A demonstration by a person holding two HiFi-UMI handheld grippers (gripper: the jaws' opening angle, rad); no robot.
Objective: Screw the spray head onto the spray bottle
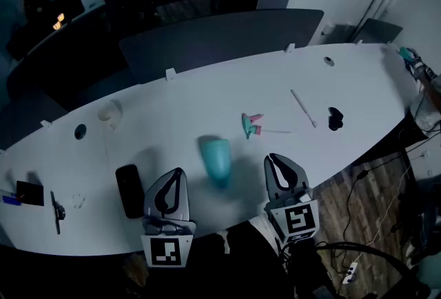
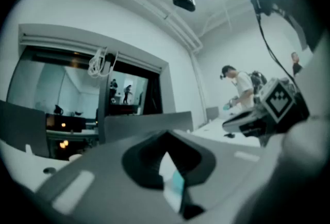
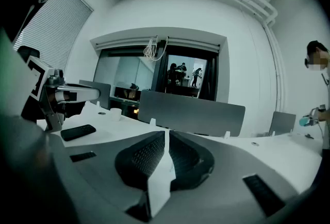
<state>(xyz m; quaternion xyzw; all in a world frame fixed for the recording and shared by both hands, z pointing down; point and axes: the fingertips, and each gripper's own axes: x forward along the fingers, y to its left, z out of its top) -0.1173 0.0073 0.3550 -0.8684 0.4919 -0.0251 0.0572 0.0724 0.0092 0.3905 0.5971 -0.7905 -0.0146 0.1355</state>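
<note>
A teal spray bottle (image 1: 217, 160) without its head stands on the white table (image 1: 207, 98), between my two grippers. The teal and pink spray head (image 1: 252, 124) lies on the table beyond it, its thin tube pointing right. My left gripper (image 1: 178, 173) sits just left of the bottle, shut and empty. My right gripper (image 1: 277, 160) is just right of the bottle, also shut on nothing. In the left gripper view the jaws (image 2: 166, 158) are together, with a sliver of the teal bottle (image 2: 176, 187) showing past them. The right gripper view shows closed jaws (image 3: 166, 138) over bare table.
A black phone (image 1: 129, 190) lies left of my left gripper. A white stick (image 1: 303, 108) and a small black object (image 1: 335, 118) lie to the right, a white cup (image 1: 109, 111) at the far left. A grey divider (image 1: 220, 39) runs behind the table. A person (image 2: 237, 86) stands at the table's far end.
</note>
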